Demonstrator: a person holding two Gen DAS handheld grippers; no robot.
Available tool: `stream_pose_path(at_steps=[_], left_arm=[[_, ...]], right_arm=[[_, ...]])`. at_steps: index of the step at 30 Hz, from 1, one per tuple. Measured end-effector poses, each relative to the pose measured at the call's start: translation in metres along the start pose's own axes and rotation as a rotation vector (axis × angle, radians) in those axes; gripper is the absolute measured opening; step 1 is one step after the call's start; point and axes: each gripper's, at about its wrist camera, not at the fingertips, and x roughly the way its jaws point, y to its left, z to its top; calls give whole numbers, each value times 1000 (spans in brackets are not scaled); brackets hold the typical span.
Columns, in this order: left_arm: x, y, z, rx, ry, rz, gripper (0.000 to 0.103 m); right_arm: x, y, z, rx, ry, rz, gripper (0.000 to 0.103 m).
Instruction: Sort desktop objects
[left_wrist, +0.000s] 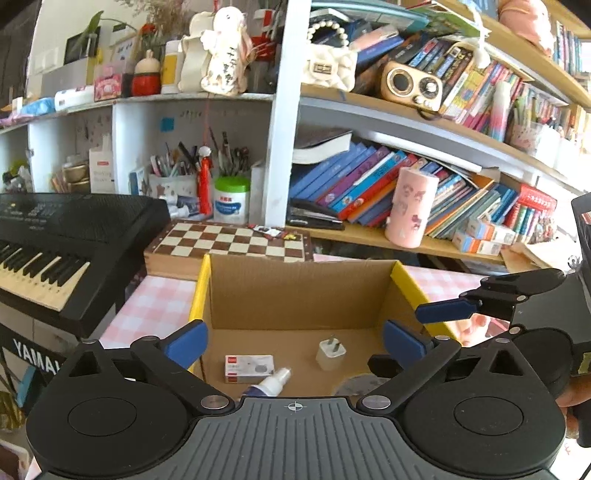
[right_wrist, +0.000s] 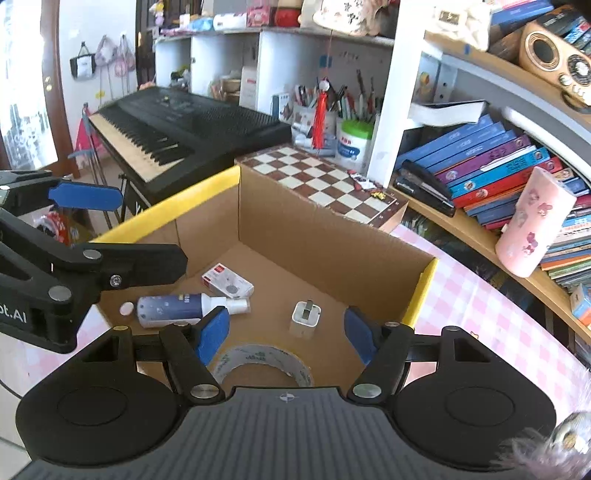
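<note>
An open cardboard box (left_wrist: 295, 295) with yellow-edged flaps (right_wrist: 177, 206) stands on the pink checked table. Inside lie a white and red small box (left_wrist: 249, 368) (right_wrist: 227, 282), a spray bottle (left_wrist: 269, 384) (right_wrist: 184, 308) on its side, a white charger plug (left_wrist: 330, 354) (right_wrist: 306, 317) and a roll of clear tape (right_wrist: 262, 363) (left_wrist: 356, 384). My left gripper (left_wrist: 293, 341) is open and empty above the box. My right gripper (right_wrist: 286, 334) is open and empty above the tape roll; it also shows in the left wrist view (left_wrist: 480, 302).
A black keyboard (left_wrist: 55, 236) (right_wrist: 177, 125) stands to the left. A chessboard (left_wrist: 229, 240) (right_wrist: 325, 181) lies behind the box. A pink cup (left_wrist: 412, 206) (right_wrist: 532, 229) and shelves of books (left_wrist: 369, 177) are at the right.
</note>
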Motion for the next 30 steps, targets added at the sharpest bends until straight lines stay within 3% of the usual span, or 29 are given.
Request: stream_pose_path(at_steps=[10, 13, 15, 18, 23, 30], left_arm=[[-26, -3, -7, 1, -23, -29, 102], [-33, -1, -11, -10, -22, -35, 102], [-39, 0, -15, -23, -23, -43, 102], [-47, 0, -22, -39, -21, -51, 102], [-60, 5, -34, -61, -5, -58, 102], [-75, 14, -43, -76, 4, -48, 102]], right_arm=[[-32, -5, -13, 100, -46, -70, 66], [-31, -12, -20, 164, -16, -143, 59], [-25, -20, -28, 223, 37, -164, 43], [-15, -22, -40, 304, 123, -116, 27], [-22, -16, -47, 352, 118, -110, 19], [-24, 0, -49, 372, 116, -124, 20]])
